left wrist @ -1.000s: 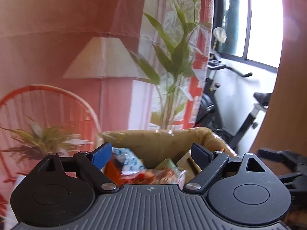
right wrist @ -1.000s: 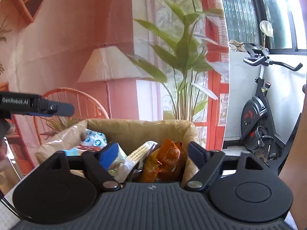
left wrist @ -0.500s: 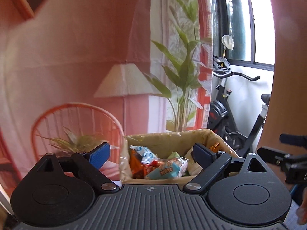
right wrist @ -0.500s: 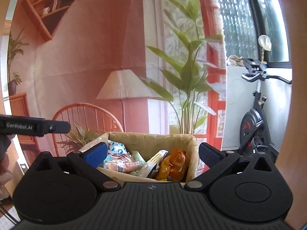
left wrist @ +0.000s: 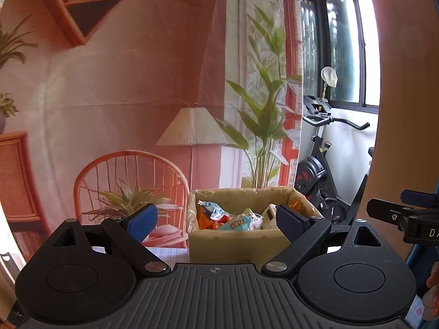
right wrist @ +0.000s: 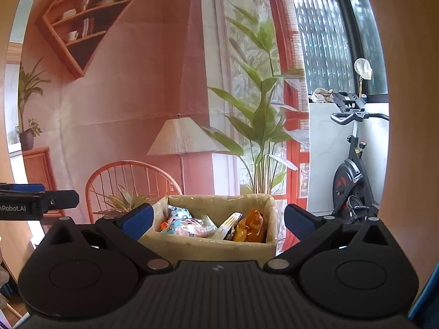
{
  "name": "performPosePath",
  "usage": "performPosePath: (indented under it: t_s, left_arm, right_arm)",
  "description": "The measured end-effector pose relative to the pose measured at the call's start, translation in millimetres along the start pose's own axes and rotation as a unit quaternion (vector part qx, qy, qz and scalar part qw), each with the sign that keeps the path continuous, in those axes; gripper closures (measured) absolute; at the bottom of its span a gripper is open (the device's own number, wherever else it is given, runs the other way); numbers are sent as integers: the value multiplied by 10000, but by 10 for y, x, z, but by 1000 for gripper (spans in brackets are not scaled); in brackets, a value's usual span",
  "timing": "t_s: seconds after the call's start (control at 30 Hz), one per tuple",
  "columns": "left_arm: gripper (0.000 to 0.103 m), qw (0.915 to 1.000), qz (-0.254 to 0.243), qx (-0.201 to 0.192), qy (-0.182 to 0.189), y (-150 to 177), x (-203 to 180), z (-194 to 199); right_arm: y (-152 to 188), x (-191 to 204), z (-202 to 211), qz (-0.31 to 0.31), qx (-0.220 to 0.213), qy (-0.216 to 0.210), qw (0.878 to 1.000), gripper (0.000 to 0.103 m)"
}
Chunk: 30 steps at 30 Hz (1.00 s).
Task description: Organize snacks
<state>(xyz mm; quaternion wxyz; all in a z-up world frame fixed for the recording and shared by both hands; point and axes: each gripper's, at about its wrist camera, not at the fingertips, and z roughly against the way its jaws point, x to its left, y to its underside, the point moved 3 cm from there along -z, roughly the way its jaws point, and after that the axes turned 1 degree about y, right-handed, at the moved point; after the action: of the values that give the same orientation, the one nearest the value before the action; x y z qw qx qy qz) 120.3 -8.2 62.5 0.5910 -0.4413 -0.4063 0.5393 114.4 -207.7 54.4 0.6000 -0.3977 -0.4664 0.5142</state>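
Note:
A tan cardboard box (left wrist: 238, 244) lined with clear plastic holds several snack packets (left wrist: 236, 220). In the right wrist view the same box (right wrist: 208, 249) shows an orange packet (right wrist: 249, 226) and a blue-and-white packet (right wrist: 178, 216). My left gripper (left wrist: 216, 220) is open and held back from the box with nothing between its blue pads. My right gripper (right wrist: 218, 221) is open too, wide and empty, a little short of the box. Each gripper's tip shows at the edge of the other view: the right gripper (left wrist: 406, 216) and the left gripper (right wrist: 38, 203).
The box stands on a table with a printed sheet (left wrist: 170, 252) beside it. Behind hangs a backdrop printed with a lamp (left wrist: 192, 128), a chair and a plant. An exercise bike (right wrist: 354, 170) stands at the right by the window. A person's fingers (left wrist: 432, 282) show at the lower right.
Both grippers have drawn back and risen from the box, which now looks smaller and farther off. Both pairs of jaws stand a little wider than a second ago.

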Motion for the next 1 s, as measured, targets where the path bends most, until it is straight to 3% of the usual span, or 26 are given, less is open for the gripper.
performPosePath:
  t_s: [0.33, 1.0]
  left_arm:
    - [8, 9998, 91, -127, -104, 28, 115, 356]
    - [8, 9995, 166, -79, -275, 89, 156, 448]
  right_arm:
    - [-18, 226, 365, 95, -117, -58, 9999, 0]
    - [4, 297, 408, 53, -64, -60, 9999, 0]
